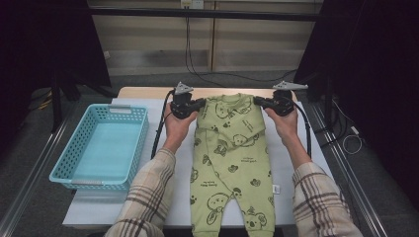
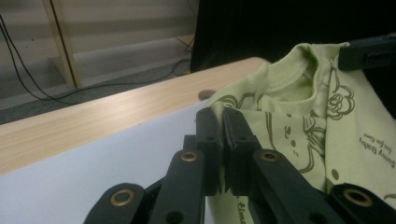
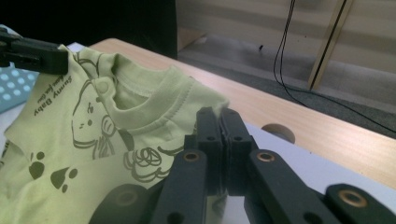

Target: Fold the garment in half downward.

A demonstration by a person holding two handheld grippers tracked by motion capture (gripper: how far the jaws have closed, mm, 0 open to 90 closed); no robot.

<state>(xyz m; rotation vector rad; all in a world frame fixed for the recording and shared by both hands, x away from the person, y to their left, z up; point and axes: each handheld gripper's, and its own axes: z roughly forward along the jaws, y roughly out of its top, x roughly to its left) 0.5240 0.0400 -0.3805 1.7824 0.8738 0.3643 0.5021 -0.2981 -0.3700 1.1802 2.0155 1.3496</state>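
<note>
The left gripper (image 1: 200, 104) and right gripper (image 1: 258, 101) are each pinching a shoulder of the green baby romper (image 1: 231, 163), jaws clamped tight on cloth, probably to hold it spread for folding; its legs are trailing toward six o'clock on the white mat (image 1: 289, 177), the blue basket (image 1: 101, 145) sitting at nine o'clock.

The high view looks forward and down from above the person's side of the table (image 1: 148, 93), far enough to take in the whole top, the basket (image 1: 101, 146) and the floor behind. The left gripper view sits low and close, looking along its jaws across the romper (image 2: 299, 102) toward the far wall. The right gripper view does likewise from the opposite shoulder. All three share the romper's neckline.
</note>
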